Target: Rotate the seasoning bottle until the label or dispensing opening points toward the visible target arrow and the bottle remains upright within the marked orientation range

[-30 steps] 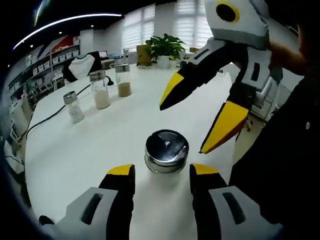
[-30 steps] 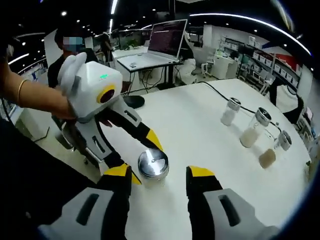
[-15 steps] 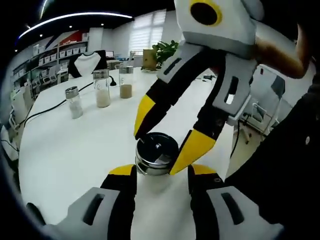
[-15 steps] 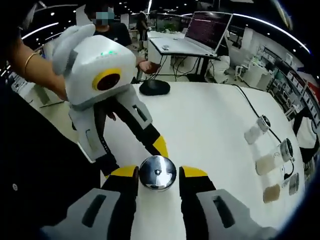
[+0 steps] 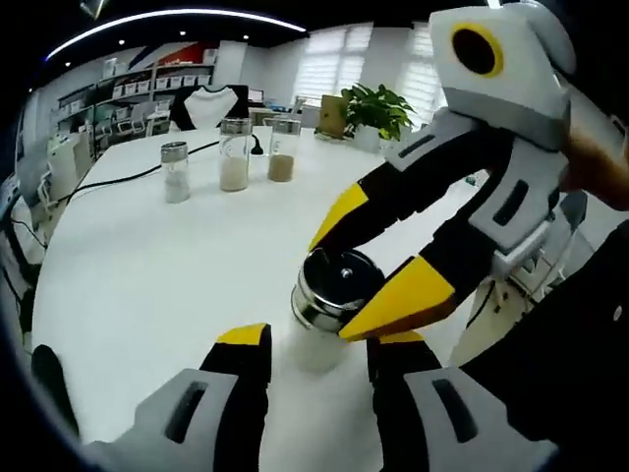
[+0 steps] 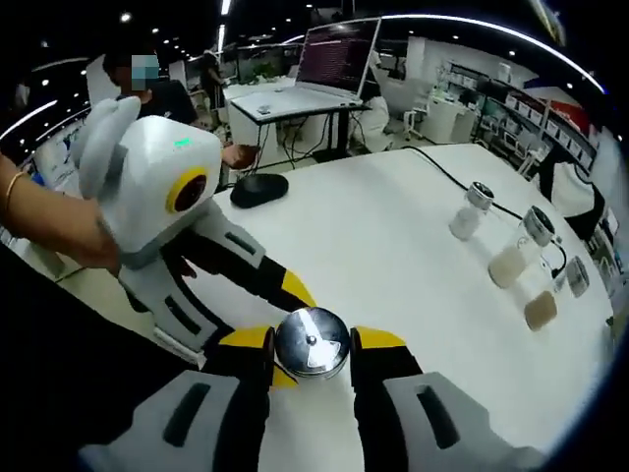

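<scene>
The seasoning bottle [image 5: 332, 287] is clear glass with white powder and a shiny steel cap [image 6: 312, 341]. It stands near the table's front edge and leans slightly in the left gripper view. My right gripper [image 6: 312, 339] is shut on the cap, one yellow tip on each side. In the left gripper view it reaches in from the right as the right gripper [image 5: 329, 289], clamped around the cap. My left gripper [image 5: 316, 344] is open, with its tips either side of the bottle's glass body and a gap on both sides. Its yellow fingers [image 6: 293, 287] come in from the left.
Three more seasoning bottles [image 5: 234, 155] stand in a row further back on the white table [image 5: 147, 275], beside a black cable [image 5: 108, 182]. A potted plant [image 5: 378, 103] stands beyond them. A laptop [image 6: 339, 54], a black mouse [image 6: 257, 189] and a seated person lie past the table's far side.
The right gripper came down from above the bottle and shut on its cap. The bottle now leans a little. The left gripper stayed open around it.
</scene>
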Tool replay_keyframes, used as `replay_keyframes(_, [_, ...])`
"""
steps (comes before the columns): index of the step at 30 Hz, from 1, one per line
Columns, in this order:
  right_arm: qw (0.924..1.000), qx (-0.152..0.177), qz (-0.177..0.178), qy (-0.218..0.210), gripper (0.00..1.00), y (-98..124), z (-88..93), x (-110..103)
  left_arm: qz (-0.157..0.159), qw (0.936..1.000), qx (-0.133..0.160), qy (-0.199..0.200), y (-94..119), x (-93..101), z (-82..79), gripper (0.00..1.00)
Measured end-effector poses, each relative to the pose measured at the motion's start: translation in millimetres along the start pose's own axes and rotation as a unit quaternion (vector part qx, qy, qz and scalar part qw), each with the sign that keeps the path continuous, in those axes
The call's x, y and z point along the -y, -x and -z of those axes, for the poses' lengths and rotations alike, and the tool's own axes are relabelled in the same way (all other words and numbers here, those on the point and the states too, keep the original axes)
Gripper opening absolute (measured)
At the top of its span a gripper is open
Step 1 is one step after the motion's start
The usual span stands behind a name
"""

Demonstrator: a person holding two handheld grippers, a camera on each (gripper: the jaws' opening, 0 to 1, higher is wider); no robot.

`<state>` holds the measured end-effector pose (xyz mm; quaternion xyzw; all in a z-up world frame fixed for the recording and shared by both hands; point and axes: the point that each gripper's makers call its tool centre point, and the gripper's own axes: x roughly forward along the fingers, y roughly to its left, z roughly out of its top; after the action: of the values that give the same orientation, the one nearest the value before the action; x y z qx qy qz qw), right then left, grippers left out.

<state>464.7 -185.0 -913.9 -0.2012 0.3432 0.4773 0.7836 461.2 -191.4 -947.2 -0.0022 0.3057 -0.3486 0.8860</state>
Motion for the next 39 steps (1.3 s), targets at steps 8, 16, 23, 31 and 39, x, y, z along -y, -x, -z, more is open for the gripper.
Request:
replay_keyframes(8, [0.9967, 0.028, 0.044, -0.063, 0.28, 2, 1.1, 3, -0.028, 0.9996, 0.005, 0.002, -9, 11.9, -2.8, 0.41])
replay_keyframes(16, [0.9935, 0.034, 0.043, -0.1, 0.28, 9, 7.8, 4, -0.033, 0.9991, 0.0, -0.028, -20, 12.8, -8.7, 0.4])
replay_keyframes(23, [0.9908, 0.044, 0.03, -0.124, 0.27, 15, 12.3, -1, 0.008, 0.9986, -0.019, -0.048, -18, 13.1, -5.2, 0.4])
replay_keyframes(31, [0.9914, 0.047, -0.003, -0.122, 0.28, 16, 7.8, -16, -0.006, 0.9988, -0.028, -0.04, 0, -0.9, 3.0, 0.4])
replay_keyframes(39, [0.9915, 0.058, -0.045, -0.108, 0.28, 10, -4.9, -37, -0.042, 0.9989, -0.019, -0.005, 21, -17.6, 9.6, 0.39])
